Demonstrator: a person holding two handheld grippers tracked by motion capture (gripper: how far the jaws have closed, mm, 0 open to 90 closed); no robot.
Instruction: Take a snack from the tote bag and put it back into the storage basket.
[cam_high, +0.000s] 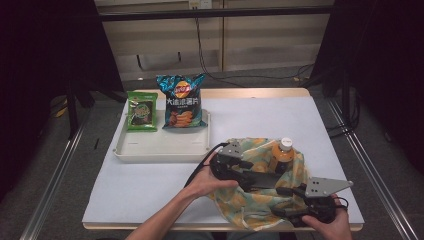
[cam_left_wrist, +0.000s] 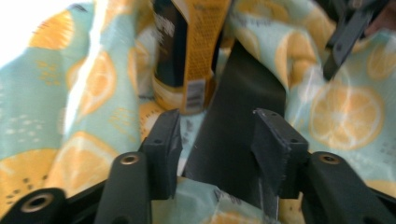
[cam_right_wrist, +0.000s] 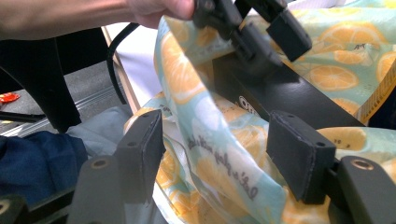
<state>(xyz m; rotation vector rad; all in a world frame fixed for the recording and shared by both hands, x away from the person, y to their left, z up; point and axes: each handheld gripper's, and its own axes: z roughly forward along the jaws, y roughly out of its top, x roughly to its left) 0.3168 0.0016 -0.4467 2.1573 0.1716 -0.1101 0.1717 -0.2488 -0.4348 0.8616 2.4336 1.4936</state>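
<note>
A cloth bag (cam_high: 250, 202) printed with lemons lies at the table's front right. In it stands an orange bottle (cam_high: 284, 155) with a white cap. My left gripper (cam_high: 262, 176) reaches into the bag's mouth from the left. In the left gripper view its jaws (cam_left_wrist: 217, 135) stand open around a flat black piece (cam_left_wrist: 247, 93), with the bottle (cam_left_wrist: 191, 56) just beyond. My right gripper (cam_high: 282, 194) comes in from the front right. Its open jaws (cam_right_wrist: 215, 140) straddle the bag's rim (cam_right_wrist: 201, 107), and the left gripper (cam_right_wrist: 266, 32) is ahead over the black piece (cam_right_wrist: 289, 93).
A white tray (cam_high: 160, 150) sits at the back left of the table, holding a blue chip bag (cam_high: 181, 102) and a small green snack bag (cam_high: 141, 111). White table cover lies bare to the left of the cloth bag and behind it.
</note>
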